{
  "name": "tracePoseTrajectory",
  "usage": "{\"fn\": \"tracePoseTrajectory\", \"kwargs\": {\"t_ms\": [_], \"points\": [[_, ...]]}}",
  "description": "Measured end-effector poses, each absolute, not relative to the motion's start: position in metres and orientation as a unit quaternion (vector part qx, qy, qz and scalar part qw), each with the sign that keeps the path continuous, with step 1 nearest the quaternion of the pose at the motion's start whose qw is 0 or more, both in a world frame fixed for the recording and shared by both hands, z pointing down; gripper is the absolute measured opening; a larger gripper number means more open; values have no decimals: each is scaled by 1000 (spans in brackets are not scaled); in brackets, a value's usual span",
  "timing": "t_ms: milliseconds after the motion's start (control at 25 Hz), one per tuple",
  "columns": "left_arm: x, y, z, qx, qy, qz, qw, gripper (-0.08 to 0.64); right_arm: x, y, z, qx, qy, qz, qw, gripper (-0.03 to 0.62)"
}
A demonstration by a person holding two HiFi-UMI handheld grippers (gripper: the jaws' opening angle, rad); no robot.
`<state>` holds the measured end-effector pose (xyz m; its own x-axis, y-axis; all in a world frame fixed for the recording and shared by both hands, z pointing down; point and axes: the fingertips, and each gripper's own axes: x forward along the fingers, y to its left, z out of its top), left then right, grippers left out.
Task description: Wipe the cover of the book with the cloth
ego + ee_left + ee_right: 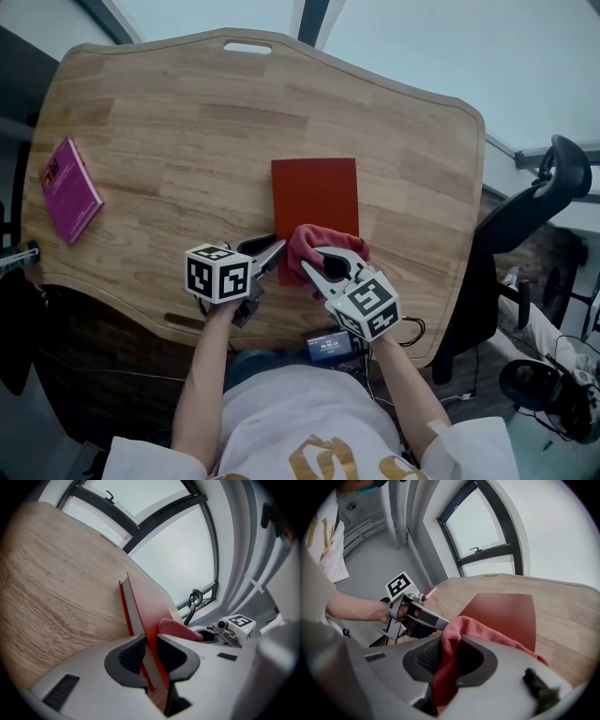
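Where the cloth [314, 240] hides its 6 o'clock edge, the book [315, 192] lies central on the table [187, 122], its 7 o'clock corner pinched between the narrowly parted jaws of the left gripper [274, 251], while the right gripper [319, 264] at 5 o'clock is clamped on the cloth.

So, two books get counted: the red book [315, 192] and the magenta book [70, 187]. One cloth [311, 239] is seen, plus two grippers (left gripper [274, 250], right gripper [325, 262]), one table [187, 122] and one office chair [525, 225].
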<state>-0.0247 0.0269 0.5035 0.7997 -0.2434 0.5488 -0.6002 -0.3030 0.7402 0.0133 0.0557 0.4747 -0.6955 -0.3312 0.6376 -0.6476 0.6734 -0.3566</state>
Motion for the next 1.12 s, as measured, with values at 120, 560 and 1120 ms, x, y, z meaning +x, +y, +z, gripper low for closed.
{"fn": "tracePoseTrajectory", "kwargs": {"t_ms": [120,560,1120], "points": [[-24,27,503,789,-266,170,527,80,12,54,475,277,-875,288,275,83],[-24,28,503,791,-257,172,528,80,6,41,477,268,-877,274,290,83],[-24,27,503,795,-248,180,523,80,-3,8,479,267,-879,261,298,83]]}}
